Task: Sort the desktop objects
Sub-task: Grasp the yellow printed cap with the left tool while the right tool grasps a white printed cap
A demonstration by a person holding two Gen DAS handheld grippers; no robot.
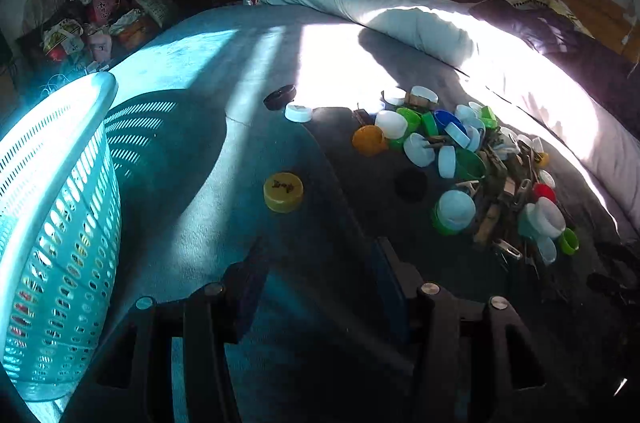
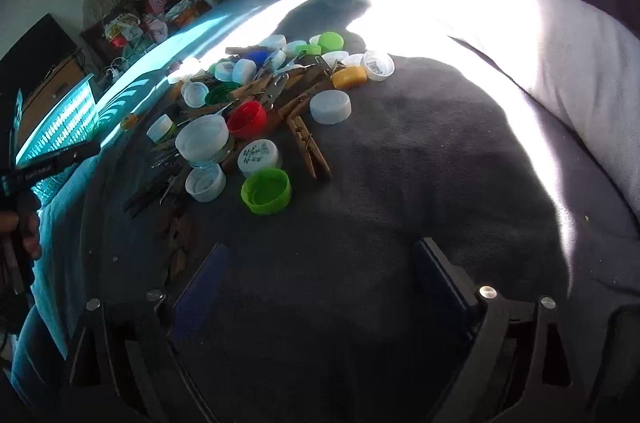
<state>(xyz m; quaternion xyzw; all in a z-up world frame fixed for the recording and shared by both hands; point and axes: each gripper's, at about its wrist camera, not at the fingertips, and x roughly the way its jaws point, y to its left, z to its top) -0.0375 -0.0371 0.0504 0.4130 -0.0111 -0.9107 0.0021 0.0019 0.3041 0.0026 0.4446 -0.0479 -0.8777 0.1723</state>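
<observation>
Near the bed's rolled quilt [image 1: 420,23] lie mixed bottle caps [image 2: 266,191] and clothespins [image 2: 310,147]; left gripper [image 1: 320,287] and right gripper [image 2: 320,287] are both released, empty.

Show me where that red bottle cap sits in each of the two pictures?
Left wrist view: red bottle cap at the right edge of the pile, partly hidden.
Right wrist view: red bottle cap left of centre, open side showing.
Shared landmark: the perforated basket, at the left in both.

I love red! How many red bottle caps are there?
1. The red cap lies open side up in the pile, beside the wooden clothespins. Others may be buried underneath.
</observation>
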